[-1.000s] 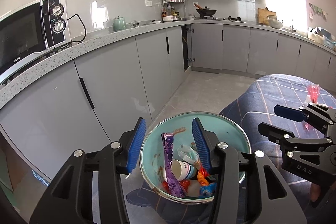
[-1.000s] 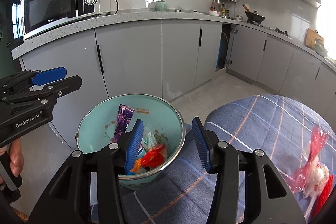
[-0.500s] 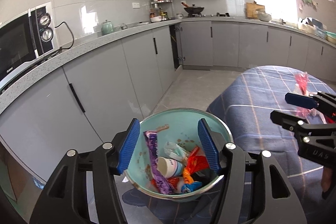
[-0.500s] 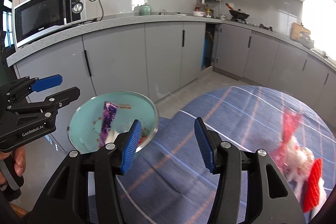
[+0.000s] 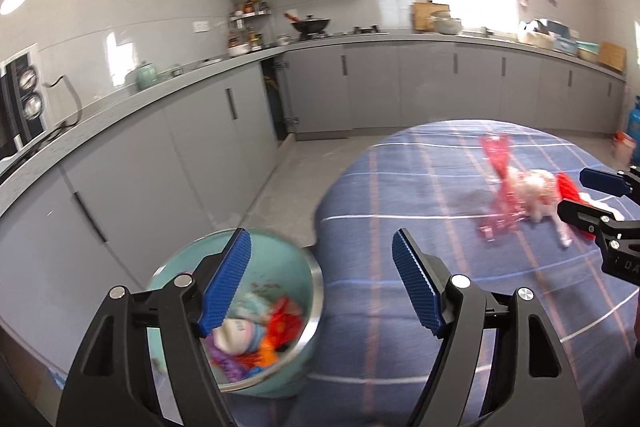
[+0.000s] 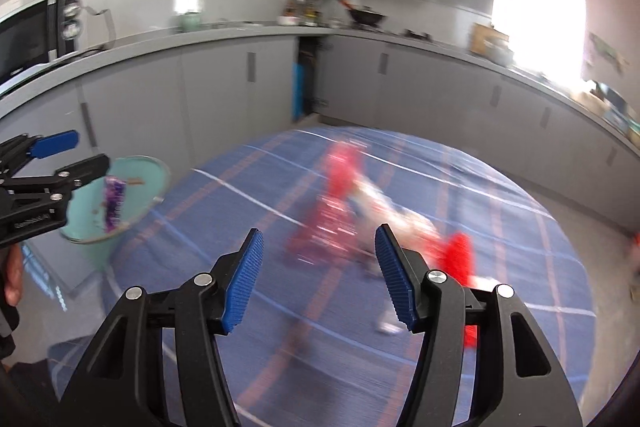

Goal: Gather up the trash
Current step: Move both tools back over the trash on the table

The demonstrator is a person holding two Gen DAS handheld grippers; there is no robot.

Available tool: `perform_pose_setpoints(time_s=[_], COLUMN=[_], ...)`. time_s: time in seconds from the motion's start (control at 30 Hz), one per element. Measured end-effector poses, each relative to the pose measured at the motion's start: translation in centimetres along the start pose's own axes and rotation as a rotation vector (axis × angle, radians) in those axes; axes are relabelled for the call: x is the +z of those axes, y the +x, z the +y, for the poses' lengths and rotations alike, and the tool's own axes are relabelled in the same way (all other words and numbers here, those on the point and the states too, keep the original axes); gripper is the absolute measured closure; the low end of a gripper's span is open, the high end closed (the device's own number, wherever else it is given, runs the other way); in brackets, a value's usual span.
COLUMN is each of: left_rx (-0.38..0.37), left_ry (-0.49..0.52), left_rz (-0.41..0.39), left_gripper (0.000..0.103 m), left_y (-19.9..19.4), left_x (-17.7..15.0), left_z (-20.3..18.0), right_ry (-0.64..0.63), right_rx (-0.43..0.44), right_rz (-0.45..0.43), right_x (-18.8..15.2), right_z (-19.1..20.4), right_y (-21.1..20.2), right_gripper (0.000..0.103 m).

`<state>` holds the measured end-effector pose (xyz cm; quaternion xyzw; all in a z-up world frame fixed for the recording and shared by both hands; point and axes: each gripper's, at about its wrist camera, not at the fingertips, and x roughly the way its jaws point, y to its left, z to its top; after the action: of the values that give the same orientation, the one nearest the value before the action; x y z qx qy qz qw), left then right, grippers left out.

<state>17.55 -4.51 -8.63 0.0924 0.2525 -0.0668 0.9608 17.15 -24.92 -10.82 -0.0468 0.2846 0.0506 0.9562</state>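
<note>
Grey kitchen cabinets (image 5: 192, 163) ring a blue plaid tablecloth (image 5: 420, 235). At the cloth's edge stands a teal bin (image 5: 310, 291) of wrappers. Blurred red-and-white trash (image 6: 360, 211), perhaps plastic bags, lies mid-cloth. Left gripper (image 5: 322, 287) and right gripper (image 6: 318, 275) are both opening, empty.

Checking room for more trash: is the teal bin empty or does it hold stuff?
Holds stuff: the teal bin shows a heap of wrappers inside.
</note>
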Motion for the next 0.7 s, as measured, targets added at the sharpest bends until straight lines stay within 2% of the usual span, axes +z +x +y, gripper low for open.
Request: perform_pose_setpoints(time_s=[0.23, 0.43, 0.7], left_rx=[-0.07, -0.084, -0.076], left_ry=[0.055, 0.076, 0.071], left_rz=[0.019, 0.033, 0.059], left_gripper=[0.027, 0.026, 0.024], left_y=[2.1, 3.4, 4.7], left_x=[1.0, 1.5, 1.7], left_z=[-5.8, -8.4, -9.0], right_ry=[0.102, 0.149, 0.163], right_rx=[-0.13, -0.138, -0.115], right_rz=[0.065, 0.13, 0.22], right_x=[-2.3, -3.2, -3.6], right_z=[-6.3, -8.4, -9.5], right_y=[0.3, 1.4, 3.3], right_gripper=[0.045, 0.045, 0.047])
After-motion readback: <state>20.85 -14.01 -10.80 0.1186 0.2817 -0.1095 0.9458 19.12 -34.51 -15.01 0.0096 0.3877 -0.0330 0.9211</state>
